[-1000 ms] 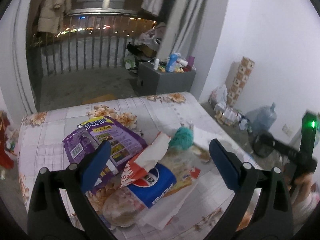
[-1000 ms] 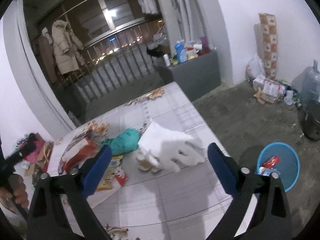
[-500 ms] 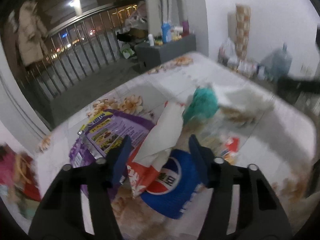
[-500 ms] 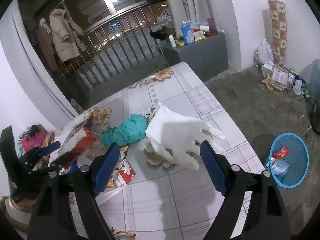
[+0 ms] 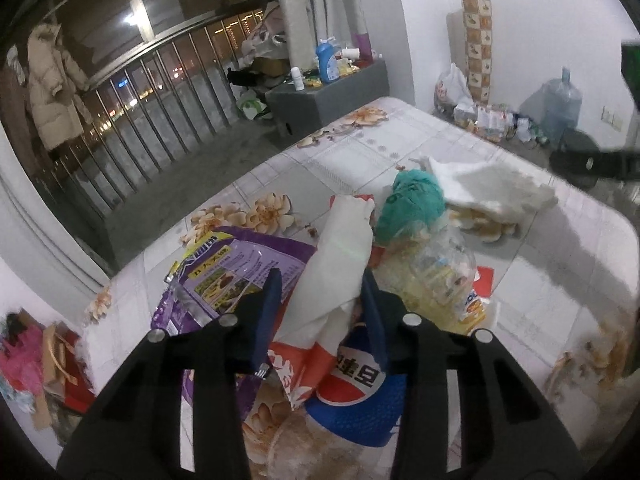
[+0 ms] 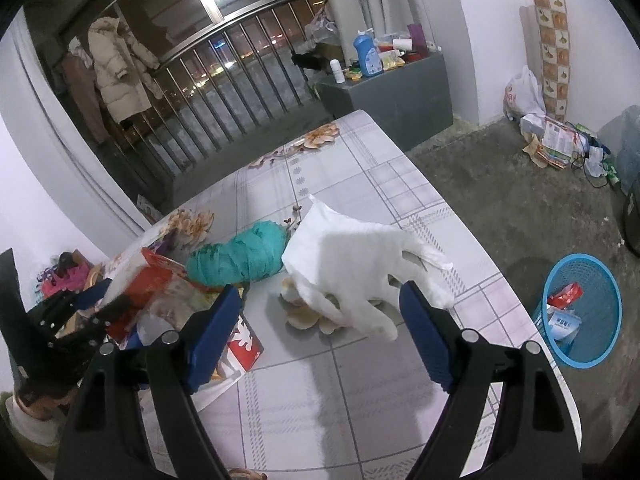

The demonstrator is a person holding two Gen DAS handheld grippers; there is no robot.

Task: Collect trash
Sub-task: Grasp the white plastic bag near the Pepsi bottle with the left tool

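A: Between your left tongs, closest to you, stands the white inner flap of a torn red-and-white wrapper. The jaws have just been closing around it, and both blue pads now look pressed against it.

B: What lies under it?

A: A blue Pepsi bag lies below the wrapper, and a purple snack bag lies just to its left. A crumpled clear plastic bottle lies to the right. All of it rests on the desk, on a floral, checked cloth.

B: And your right side?

A: Your right tongs stand wide open, gripping nothing. They hover near the crumpled white tissue, which lies on the desk between the spread fingers as the camera sees it. I cannot tell whether either pad touches it.

B: Beyond that?

A: A teal bundle lies just beside the tissue, touching its left edge. Some pale peel-like scraps show under the tissue.

B: Where does the trash go?

A: A blue basket stands on the floor off the desk's right edge, with a few wrappers inside it. Farther back, a grey cabinet carries bottles, and jackets hang by the railing.
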